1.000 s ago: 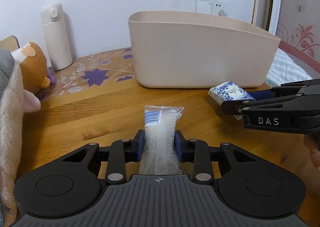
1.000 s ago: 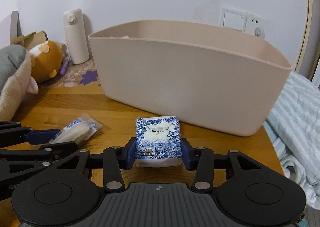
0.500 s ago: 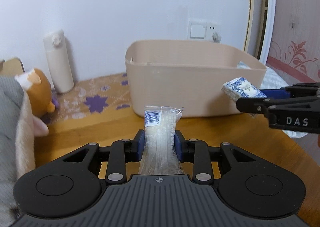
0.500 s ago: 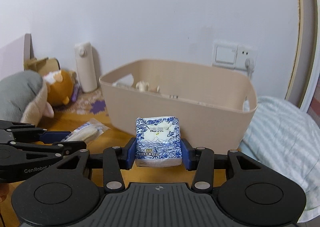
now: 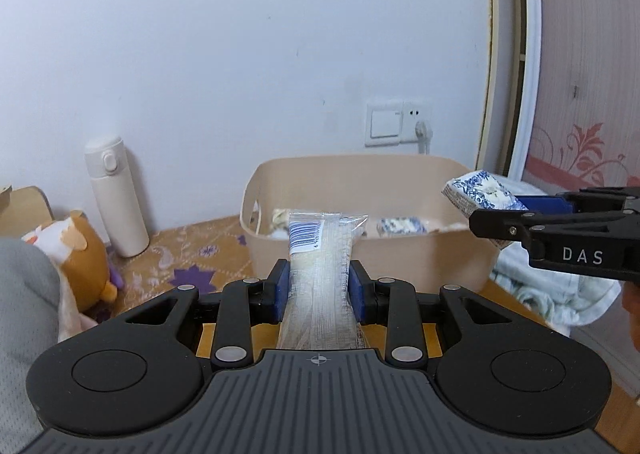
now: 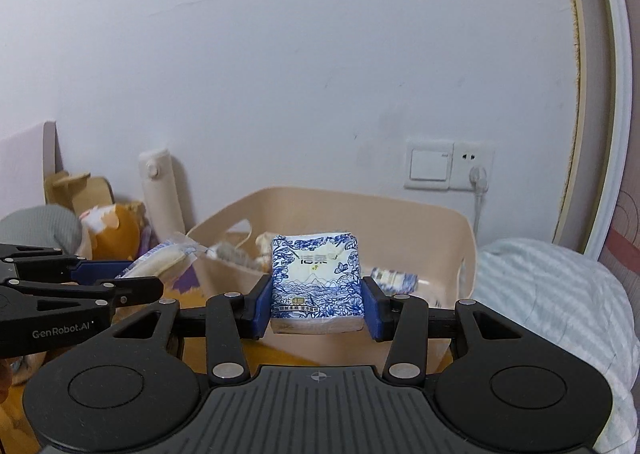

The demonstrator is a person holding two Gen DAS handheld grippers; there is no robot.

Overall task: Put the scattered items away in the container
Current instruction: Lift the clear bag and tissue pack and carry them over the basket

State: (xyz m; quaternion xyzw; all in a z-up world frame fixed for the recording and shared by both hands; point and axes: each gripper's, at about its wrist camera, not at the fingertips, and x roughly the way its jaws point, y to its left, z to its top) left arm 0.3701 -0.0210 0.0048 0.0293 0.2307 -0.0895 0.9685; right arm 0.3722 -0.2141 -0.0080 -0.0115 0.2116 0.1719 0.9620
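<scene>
With both loads up in front of the bin [image 5: 400, 262], the left claw [image 5: 319, 286] pinches a soft, crinkly packet [image 5: 320, 274] mid-length; the right claw [image 6: 317, 304] squeezes a squashy tissue pack [image 6: 316, 278] by its sides. Light, probably slippery; firm side grips suit.

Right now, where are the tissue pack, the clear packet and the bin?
tissue pack [image 6: 317, 282], right wrist view, printed front face
clear packet [image 5: 318, 278], left wrist view, middle of wrapper
bin [image 5: 420, 254], left wrist view, near wall
</scene>
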